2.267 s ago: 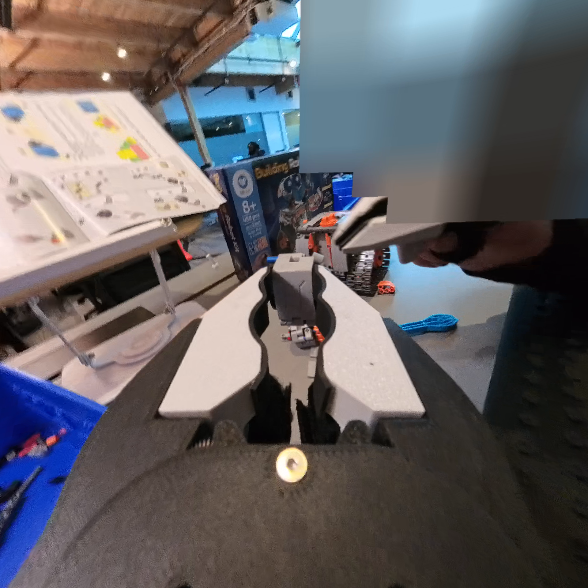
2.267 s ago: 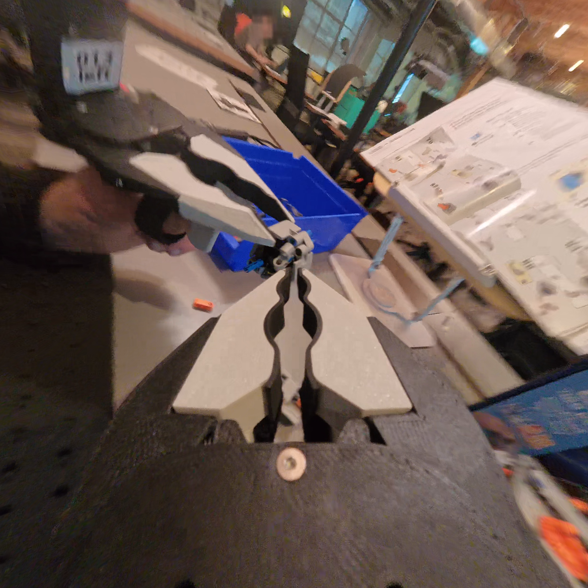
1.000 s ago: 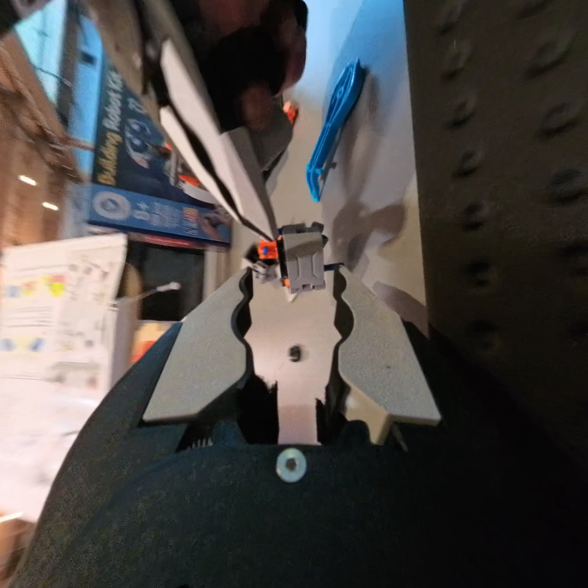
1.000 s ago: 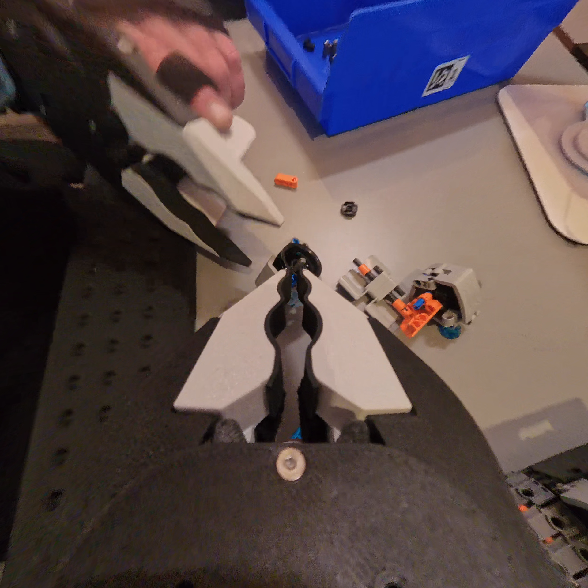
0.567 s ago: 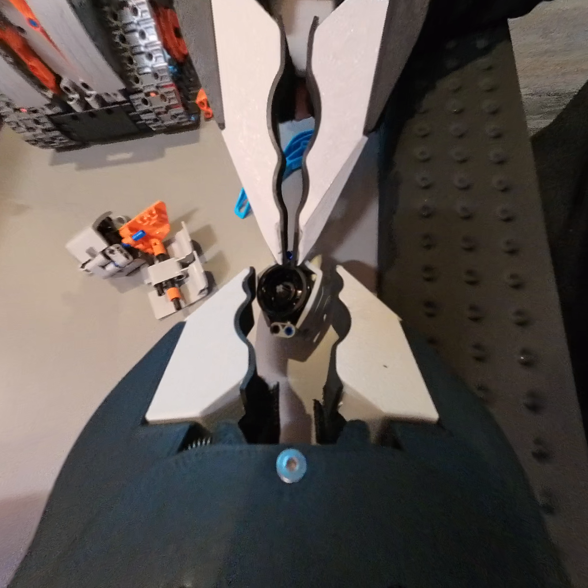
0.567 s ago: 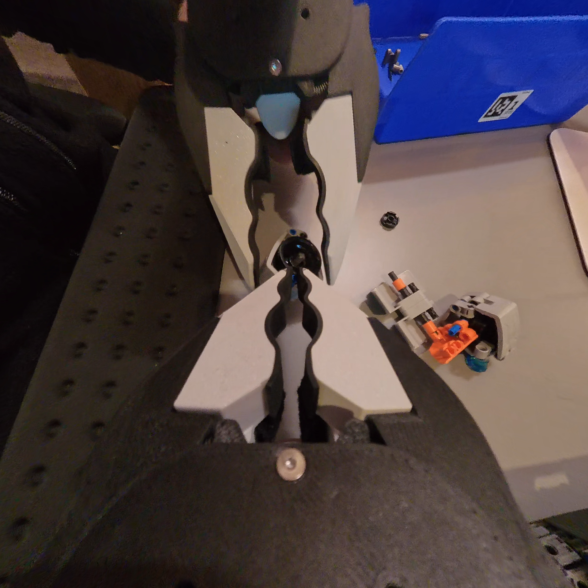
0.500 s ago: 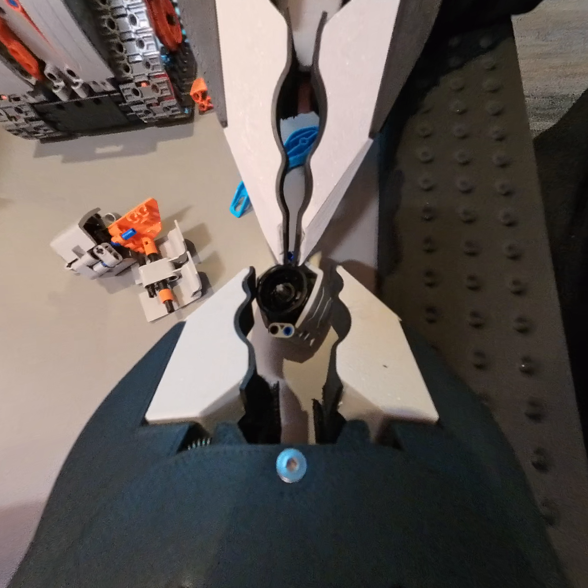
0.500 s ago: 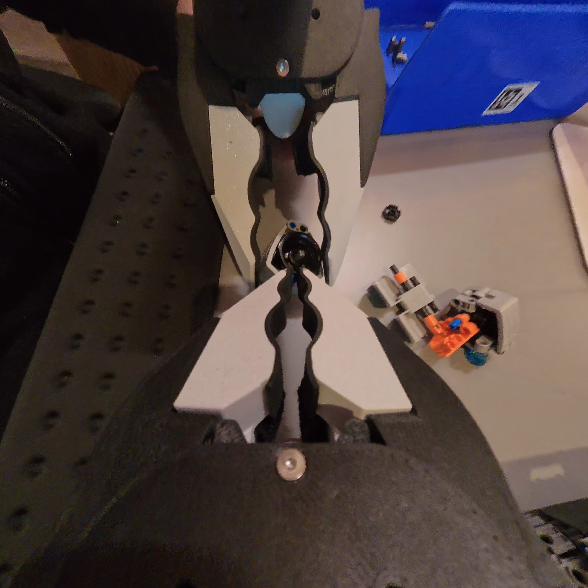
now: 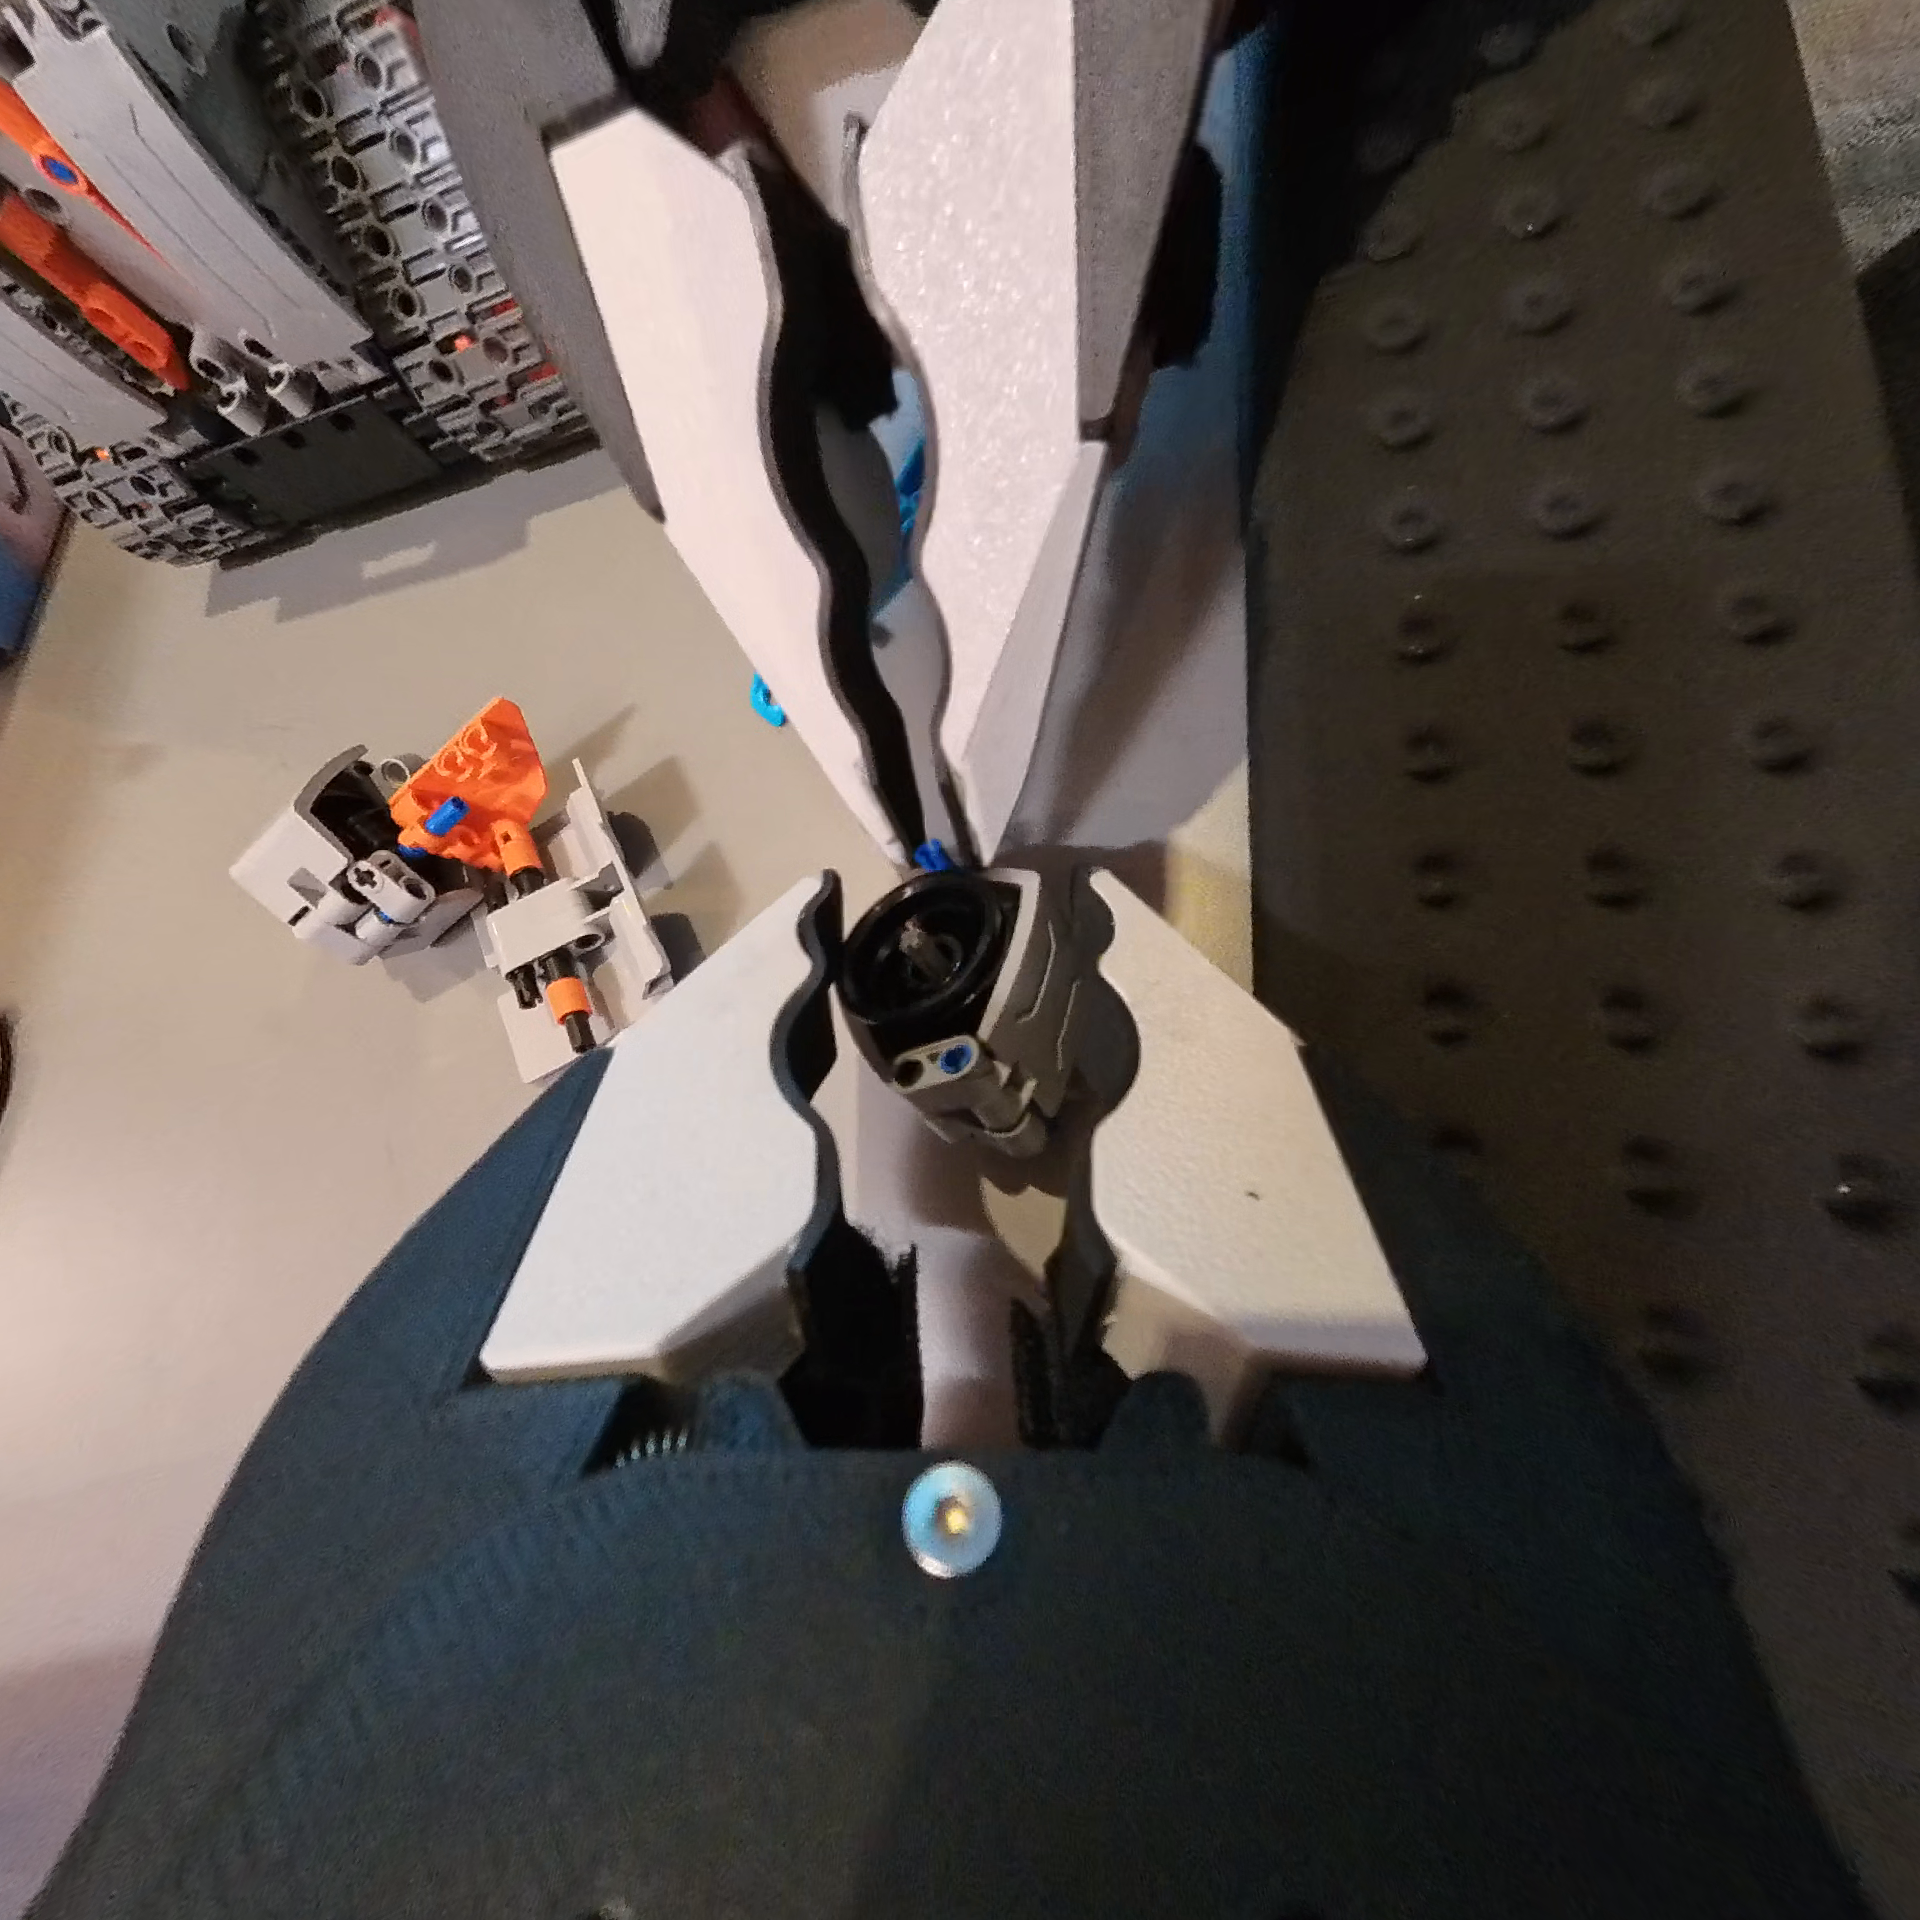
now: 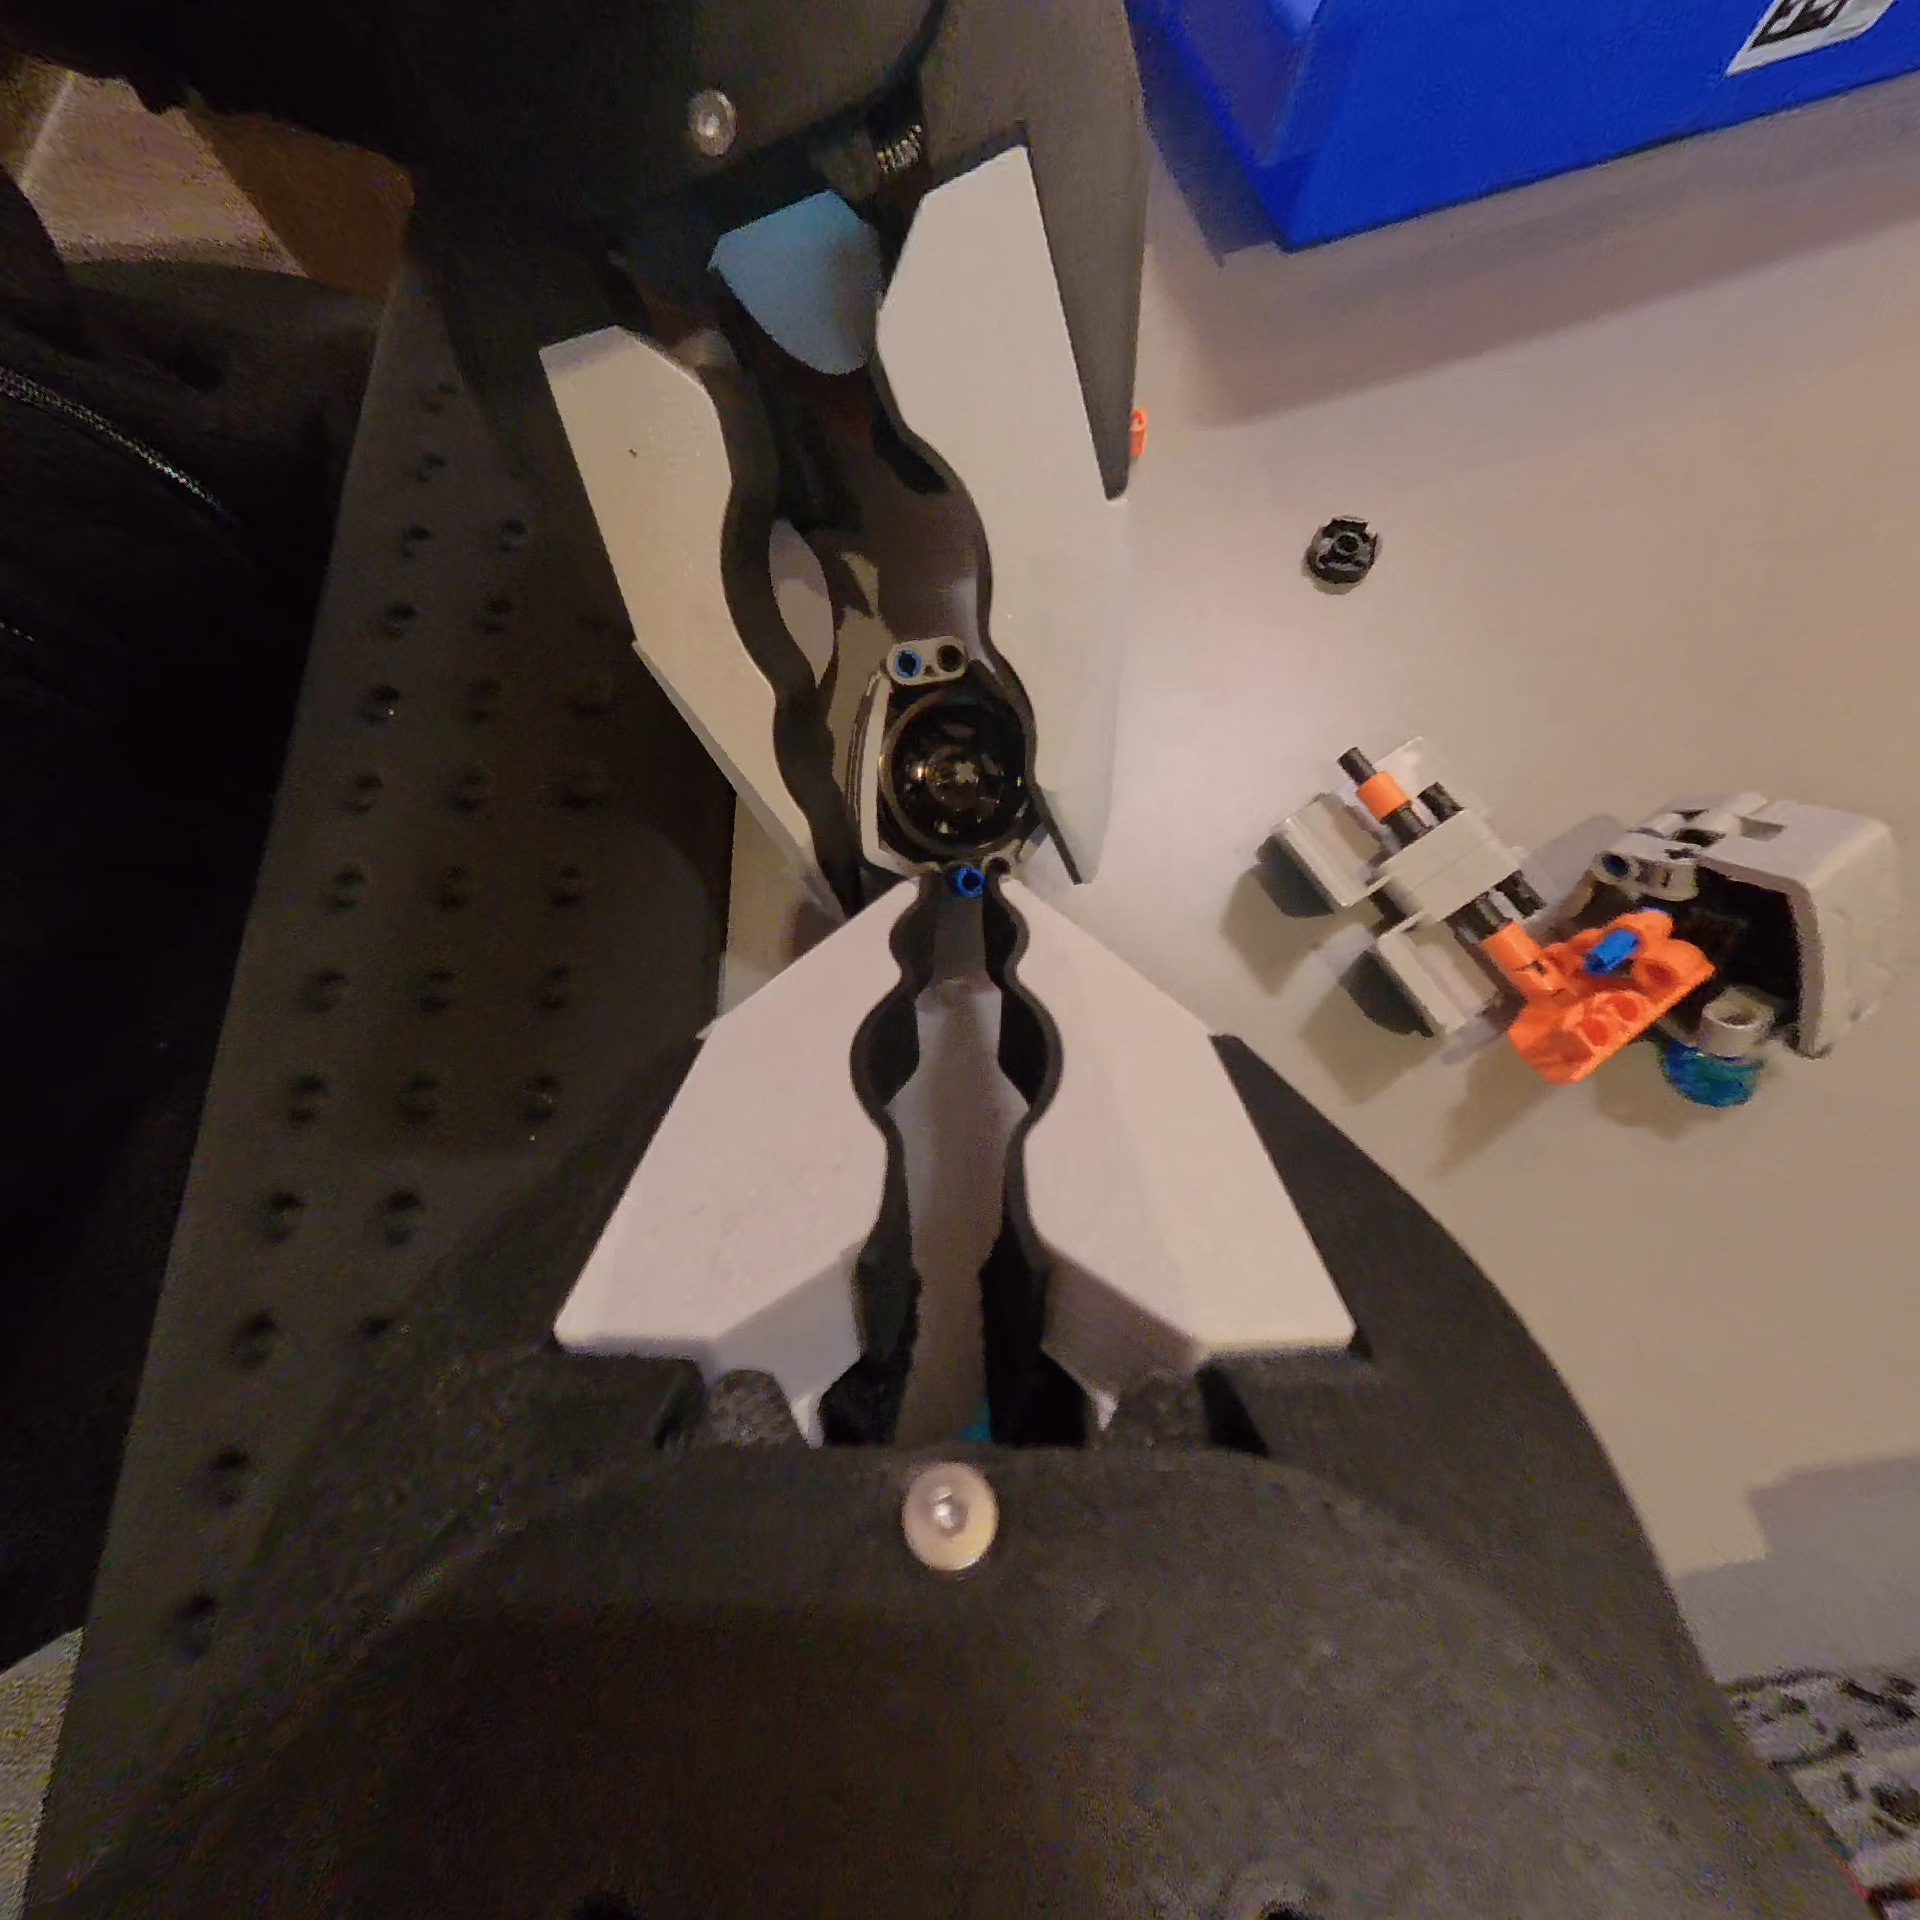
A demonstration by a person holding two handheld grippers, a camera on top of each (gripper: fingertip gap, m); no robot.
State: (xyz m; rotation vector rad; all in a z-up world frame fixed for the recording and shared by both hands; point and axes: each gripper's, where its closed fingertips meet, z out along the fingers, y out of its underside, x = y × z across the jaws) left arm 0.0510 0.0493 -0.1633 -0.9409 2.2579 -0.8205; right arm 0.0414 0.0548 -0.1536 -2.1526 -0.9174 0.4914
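Right, the left gripper [image 9: 961,987] has its two grey fingers clamped on a grey motor block [image 9: 956,997] with a round black face, held up above the beige table [image 9: 208,1143]. The right gripper [image 10: 961,894] meets it nose to nose, its fingers pressed almost together and pinching a small blue pin [image 10: 966,881] right at the block's edge. Off to the side on the table lies a grey-and-orange brick assembly [image 10: 1579,925], with a small black round piece [image 10: 1340,549] beyond it near the blue bin [image 10: 1507,104], and the left wrist view shows a large tracked brick model [image 9: 260,312] farther back.
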